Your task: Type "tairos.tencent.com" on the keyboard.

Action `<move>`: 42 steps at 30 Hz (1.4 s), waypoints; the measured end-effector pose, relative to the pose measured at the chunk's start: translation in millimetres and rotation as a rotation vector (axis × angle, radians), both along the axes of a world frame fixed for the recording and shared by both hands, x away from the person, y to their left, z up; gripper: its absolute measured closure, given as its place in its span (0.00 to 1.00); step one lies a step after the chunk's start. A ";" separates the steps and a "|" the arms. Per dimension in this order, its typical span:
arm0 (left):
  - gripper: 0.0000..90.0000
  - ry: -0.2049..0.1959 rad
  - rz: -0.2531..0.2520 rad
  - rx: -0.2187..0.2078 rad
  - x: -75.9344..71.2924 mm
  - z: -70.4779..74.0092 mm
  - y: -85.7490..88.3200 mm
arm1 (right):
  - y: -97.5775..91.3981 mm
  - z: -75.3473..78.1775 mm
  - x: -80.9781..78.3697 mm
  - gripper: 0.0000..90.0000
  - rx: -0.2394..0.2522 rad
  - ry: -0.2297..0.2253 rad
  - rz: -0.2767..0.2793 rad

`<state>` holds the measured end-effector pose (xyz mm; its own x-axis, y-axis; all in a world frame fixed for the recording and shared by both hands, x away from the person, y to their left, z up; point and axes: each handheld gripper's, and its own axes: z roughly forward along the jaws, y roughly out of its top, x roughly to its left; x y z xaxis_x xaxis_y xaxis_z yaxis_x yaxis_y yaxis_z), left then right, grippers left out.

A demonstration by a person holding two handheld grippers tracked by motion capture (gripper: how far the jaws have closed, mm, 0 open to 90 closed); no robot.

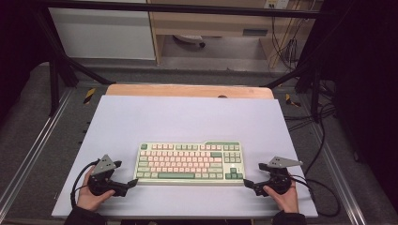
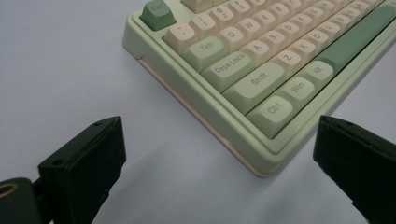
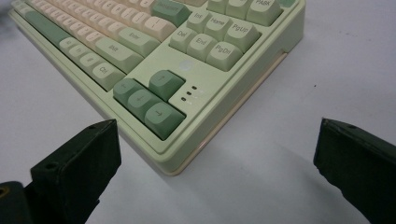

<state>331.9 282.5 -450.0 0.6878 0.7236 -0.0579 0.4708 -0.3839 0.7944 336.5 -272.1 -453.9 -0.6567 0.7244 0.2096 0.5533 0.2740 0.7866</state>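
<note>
Keyboard (image 1: 189, 161): pale green case, cream and pink keys, dark green accents; centre of the high view.
Left gripper (image 1: 127, 175): jaws apart, empty.
Right gripper (image 1: 253, 176): jaws apart, empty.

The keyboard (image 1: 189, 162) lies on the table (image 1: 187, 117), a hand-held gripper at each end.

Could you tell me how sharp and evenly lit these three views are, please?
High view: white mat bright, surroundings dark, keyboard legends too small to read. Left gripper view: near keys sharp, left gripper jaws dark and soft. Right gripper view: far keys blur, a soft shadow under the keyboard's corner, right gripper jaws nearly featureless.
</note>
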 end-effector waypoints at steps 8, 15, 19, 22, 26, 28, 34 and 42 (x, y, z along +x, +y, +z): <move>0.03 -0.004 0.002 0.005 -0.6 1.6 -2.3 | 0.3 -0.1 -0.1 0.01 0.005 0.000 0.004; 0.03 -0.005 0.011 0.005 0.0 4.4 -4.0 | 0.6 -0.4 -0.2 0.01 0.002 0.001 0.007; 0.03 0.004 0.020 0.001 1.0 4.7 -5.7 | 0.5 -0.1 0.0 0.01 0.002 0.003 0.005; 0.03 0.004 0.022 0.005 0.5 6.1 -7.9 | 0.5 -0.2 -0.1 0.01 0.000 0.002 0.006; 0.04 0.005 0.025 0.011 0.6 9.3 -13.2 | 0.7 -0.1 -0.3 0.01 -0.002 0.003 0.005; 0.04 0.007 0.023 0.016 1.2 10.9 -16.3 | 0.8 0.0 -0.3 0.01 -0.001 0.006 0.005; 0.08 0.019 0.033 0.015 4.5 17.0 -24.2 | 0.8 0.0 -0.5 0.01 -0.004 0.009 0.005; 0.23 0.009 0.046 -0.010 5.5 33.2 -35.1 | 0.3 0.3 -0.4 0.01 -0.004 0.001 0.005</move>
<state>337.4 247.4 -416.8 0.6534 0.7536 -0.0711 0.4944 -0.3538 0.7940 336.1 -271.9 -453.6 -0.6601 0.7219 0.2077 0.5531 0.2800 0.7846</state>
